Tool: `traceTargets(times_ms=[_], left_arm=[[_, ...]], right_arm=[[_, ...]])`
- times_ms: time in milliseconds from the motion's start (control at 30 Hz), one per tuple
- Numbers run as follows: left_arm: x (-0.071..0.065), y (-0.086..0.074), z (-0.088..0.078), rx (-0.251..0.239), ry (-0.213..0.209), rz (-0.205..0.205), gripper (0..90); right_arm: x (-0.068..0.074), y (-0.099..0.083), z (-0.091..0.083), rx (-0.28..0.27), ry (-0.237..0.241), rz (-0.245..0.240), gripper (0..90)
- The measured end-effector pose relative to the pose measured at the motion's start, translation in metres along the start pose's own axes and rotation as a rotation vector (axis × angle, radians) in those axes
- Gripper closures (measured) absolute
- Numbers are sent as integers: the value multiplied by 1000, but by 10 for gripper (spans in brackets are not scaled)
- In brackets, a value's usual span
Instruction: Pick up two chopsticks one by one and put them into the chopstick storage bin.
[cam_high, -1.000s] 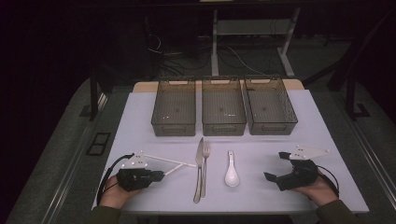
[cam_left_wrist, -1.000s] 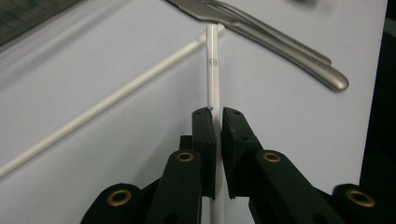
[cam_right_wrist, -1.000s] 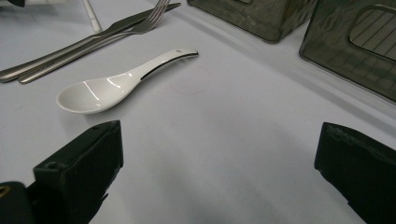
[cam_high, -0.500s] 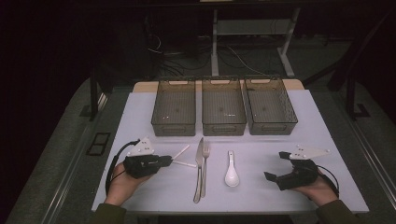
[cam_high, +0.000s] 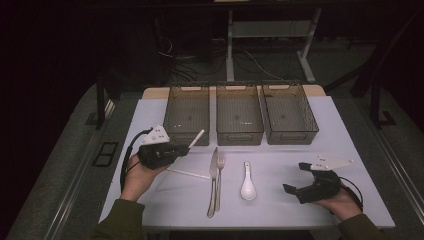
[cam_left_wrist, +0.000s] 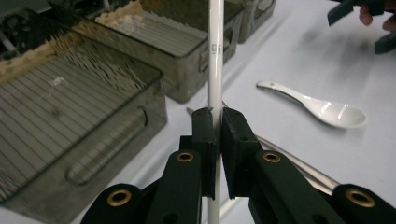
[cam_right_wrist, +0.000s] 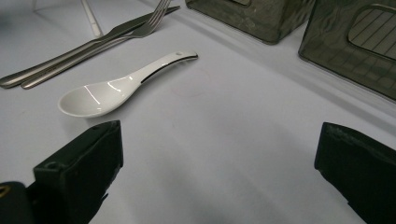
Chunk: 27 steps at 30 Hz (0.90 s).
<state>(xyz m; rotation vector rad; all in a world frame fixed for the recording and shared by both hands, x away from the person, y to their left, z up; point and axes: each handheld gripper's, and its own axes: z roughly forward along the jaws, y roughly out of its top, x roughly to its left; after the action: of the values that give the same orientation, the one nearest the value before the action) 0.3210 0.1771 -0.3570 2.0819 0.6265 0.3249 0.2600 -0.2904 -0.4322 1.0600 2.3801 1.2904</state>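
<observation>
Here, 3 bins sit empty; left tool grips chopstick.

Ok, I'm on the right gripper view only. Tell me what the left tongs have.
Observer: The left tongs are shut on a white chopstick, held in the air.
Operator: Say what's ahead of it.
Observer: The left bin, the leftmost of three in a row. In the high view the chopstick's tip is near its front wall.
Operator: Check inside that bin.
Observer: From the high view it looks empty.
</observation>
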Motion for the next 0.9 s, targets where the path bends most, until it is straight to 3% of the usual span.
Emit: traceTargets(times_ms=[533,900], left_arm=[[22,53,-4,-24,48,8,836],[49,97,-4,-58,95,14,836]], right_arm=[[-1,0,-1,-15,12,24,13],[-1,0,-2,-19,16,22,13]])
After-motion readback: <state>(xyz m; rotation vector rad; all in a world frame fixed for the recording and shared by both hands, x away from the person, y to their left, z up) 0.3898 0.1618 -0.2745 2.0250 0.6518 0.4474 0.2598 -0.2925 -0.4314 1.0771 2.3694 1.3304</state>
